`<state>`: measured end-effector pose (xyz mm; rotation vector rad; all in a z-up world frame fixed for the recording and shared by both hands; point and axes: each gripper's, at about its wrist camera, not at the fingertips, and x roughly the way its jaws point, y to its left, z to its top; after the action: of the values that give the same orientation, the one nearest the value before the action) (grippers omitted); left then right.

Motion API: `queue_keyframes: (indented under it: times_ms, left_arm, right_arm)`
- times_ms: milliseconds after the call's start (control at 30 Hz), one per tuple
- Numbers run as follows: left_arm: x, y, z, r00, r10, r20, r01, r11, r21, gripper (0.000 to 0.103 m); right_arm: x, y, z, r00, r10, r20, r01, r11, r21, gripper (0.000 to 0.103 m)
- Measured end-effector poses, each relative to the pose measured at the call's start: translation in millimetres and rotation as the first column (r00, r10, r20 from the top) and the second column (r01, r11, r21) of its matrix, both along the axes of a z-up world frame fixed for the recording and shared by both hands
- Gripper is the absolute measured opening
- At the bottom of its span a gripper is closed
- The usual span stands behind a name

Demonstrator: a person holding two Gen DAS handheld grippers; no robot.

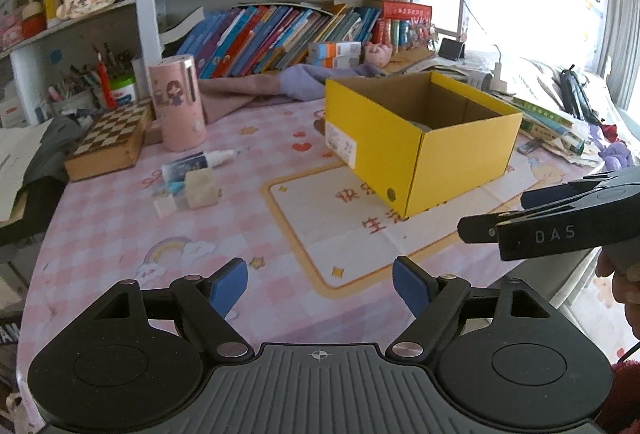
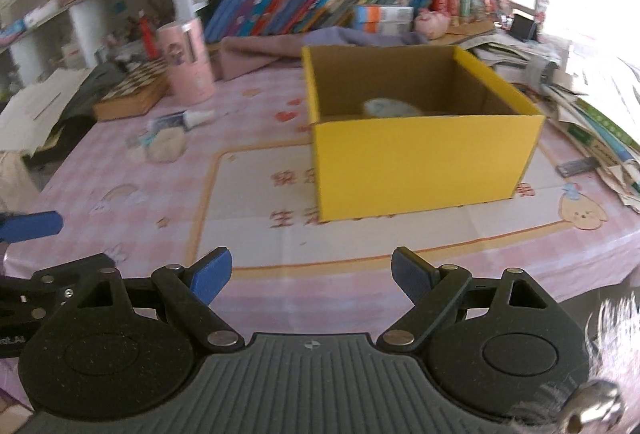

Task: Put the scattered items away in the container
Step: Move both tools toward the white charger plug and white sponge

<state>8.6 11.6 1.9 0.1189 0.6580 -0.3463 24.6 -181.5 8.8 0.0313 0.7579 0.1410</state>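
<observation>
A yellow cardboard box (image 1: 420, 138) (image 2: 424, 162) stands open on the pink checked tablecloth, with a pale item (image 2: 390, 108) lying inside. To its left lie a small white bottle (image 1: 200, 162) (image 2: 182, 120), a beige block (image 1: 202, 188) (image 2: 166, 148) and a small white eraser (image 1: 165, 206). My left gripper (image 1: 320, 288) hovers open over the cloth, short of the box, with nothing between its blue pads. My right gripper (image 2: 312, 274) is open and empty too, facing the box's front wall. It also shows at the right edge of the left wrist view (image 1: 492, 214).
A pink cylinder (image 1: 178, 102) and a chessboard box (image 1: 110, 142) stand at the back left. A purple cloth (image 1: 260, 90) lies behind the box, below shelves of books. Papers and books (image 1: 560, 122) pile up on the right. A hand (image 1: 624, 286) holds the right gripper.
</observation>
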Motion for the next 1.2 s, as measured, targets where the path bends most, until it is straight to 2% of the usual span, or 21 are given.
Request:
queue_keyframes:
  times_ms: [700,900,1200]
  left_arm:
    - [-16.7,46.7,-0.9,0.99,0.142,-0.013,-0.142,0.99,-0.025,0.085]
    - [-9.9,52.6,-1.4,0.984,0.177,-0.013,-0.177,0.984,-0.025,0.085]
    - [16.2,49.6,-2.0,0.983,0.181,-0.008,-0.181,0.984,0.0,0.085]
  right_arm:
    - [4.8,56.7,1.1,0.983,0.183,-0.02,-0.183,0.983,-0.018,0.087]
    - [14.3,65.5,0.1,0.973,0.23,-0.015,-0.23,0.973,-0.023,0.087]
    - [46.0,64.9,0.7,0.971,0.24,-0.001,-0.24,0.971,-0.005,0.086]
